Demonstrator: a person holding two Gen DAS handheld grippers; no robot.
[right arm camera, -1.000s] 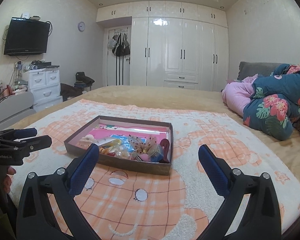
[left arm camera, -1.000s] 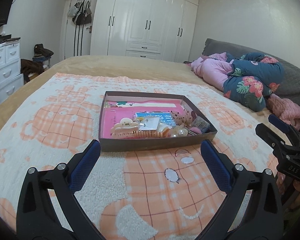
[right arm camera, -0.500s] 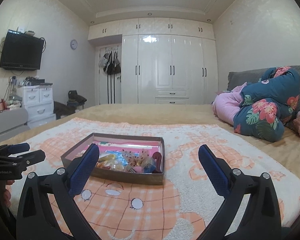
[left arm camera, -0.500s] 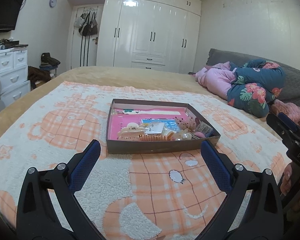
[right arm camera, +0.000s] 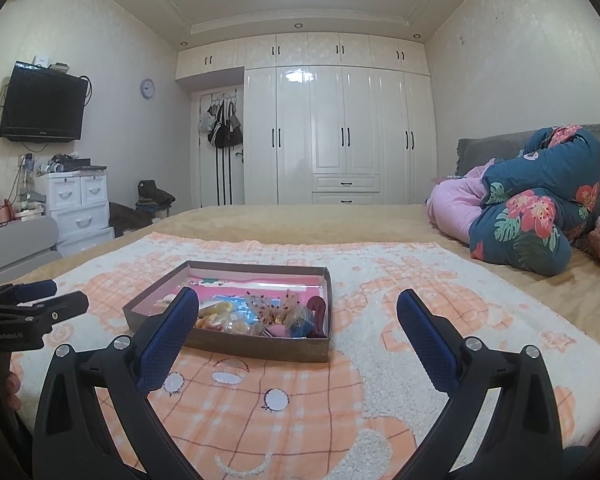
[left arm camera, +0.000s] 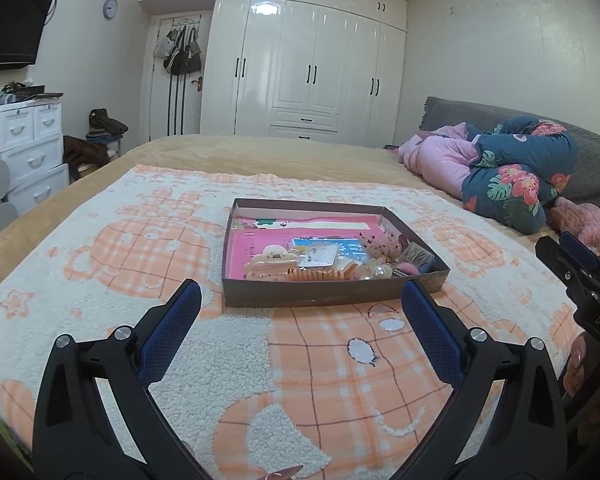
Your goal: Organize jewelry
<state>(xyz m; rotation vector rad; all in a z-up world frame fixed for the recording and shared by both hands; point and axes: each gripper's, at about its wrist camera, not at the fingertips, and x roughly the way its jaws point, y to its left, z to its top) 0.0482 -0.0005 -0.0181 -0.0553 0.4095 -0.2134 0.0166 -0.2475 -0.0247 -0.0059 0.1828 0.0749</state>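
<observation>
The left wrist view looks down into the shallow brown box (left arm camera: 332, 258) at the centre of the frame, so its contents read clearly: a pink floor, a cream claw hair clip (left arm camera: 270, 266) at the near left, an orange comb-like piece (left arm camera: 320, 275) along the near wall, a clear packet on a blue card (left arm camera: 320, 255) in the middle, pearly beads (left arm camera: 376, 270) and darker small items crowded toward the right. The right wrist view sees the same box (right arm camera: 260, 346) lower and from its right side, centre-left of the frame, with the near wall hiding much of the floor; it shows a dark red curved piece (right arm camera: 318, 312) against the right wall that the other view does not make out. The box sits on a white and orange checked blanket (left arm camera: 300, 360) spread over the bed. The left gripper (left arm camera: 300, 306) fills the bottom of its own frame, blue pads spread wide with nothing between them; it appears again at the left edge of the right view (right arm camera: 40, 300). The right gripper (right arm camera: 298, 310) is likewise spread wide and empty, short of the box, and shows at the right edge of the left view (left arm camera: 572, 256). A bundled blue floral quilt (right arm camera: 540, 216) lies at the right of both frames.
</observation>
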